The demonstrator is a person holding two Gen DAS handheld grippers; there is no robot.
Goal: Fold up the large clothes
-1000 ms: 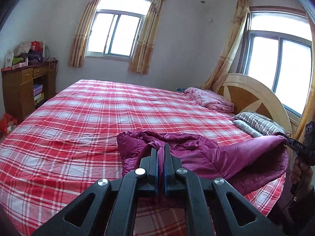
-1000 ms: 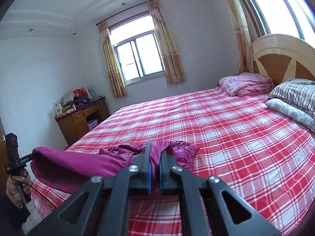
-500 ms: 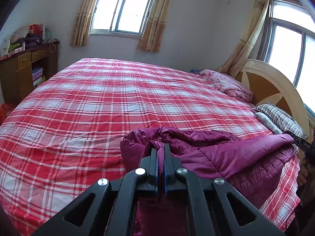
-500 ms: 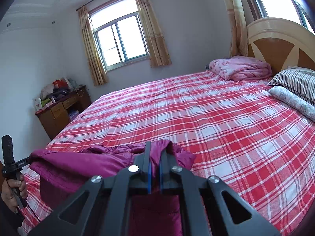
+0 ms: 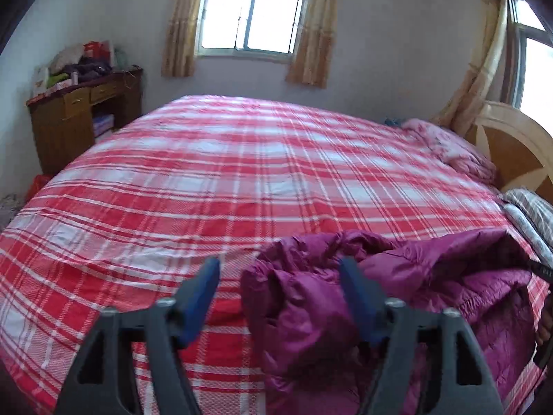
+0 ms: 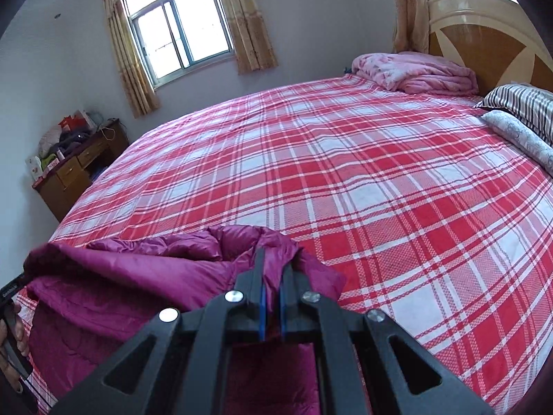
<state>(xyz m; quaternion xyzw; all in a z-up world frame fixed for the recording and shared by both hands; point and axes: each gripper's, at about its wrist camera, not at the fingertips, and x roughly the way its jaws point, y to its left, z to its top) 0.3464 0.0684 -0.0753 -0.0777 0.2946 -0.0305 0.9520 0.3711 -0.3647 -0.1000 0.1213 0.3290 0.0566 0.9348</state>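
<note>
A magenta padded jacket (image 5: 408, 297) lies bunched at the near edge of a bed with a red plaid cover (image 5: 242, 180). My left gripper (image 5: 280, 273) hangs just above it, its jaws opening wide; a fold of the jacket rises between them but the pads do not press on it. In the right wrist view the same jacket (image 6: 131, 276) spreads to the left. My right gripper (image 6: 271, 263) is shut on a fold of its fabric, low over the bed cover (image 6: 345, 173).
A pink quilt (image 6: 414, 72) and striped pillows (image 6: 525, 107) lie by the wooden headboard (image 6: 484, 27). A cluttered wooden desk (image 5: 83, 110) stands against the far wall. A person's hand (image 6: 10, 342) shows at the left edge.
My left gripper has let go of the jacket and its jaws have spread. Both grippers came lower and nearer the bed, and the jacket settled onto the cover.
</note>
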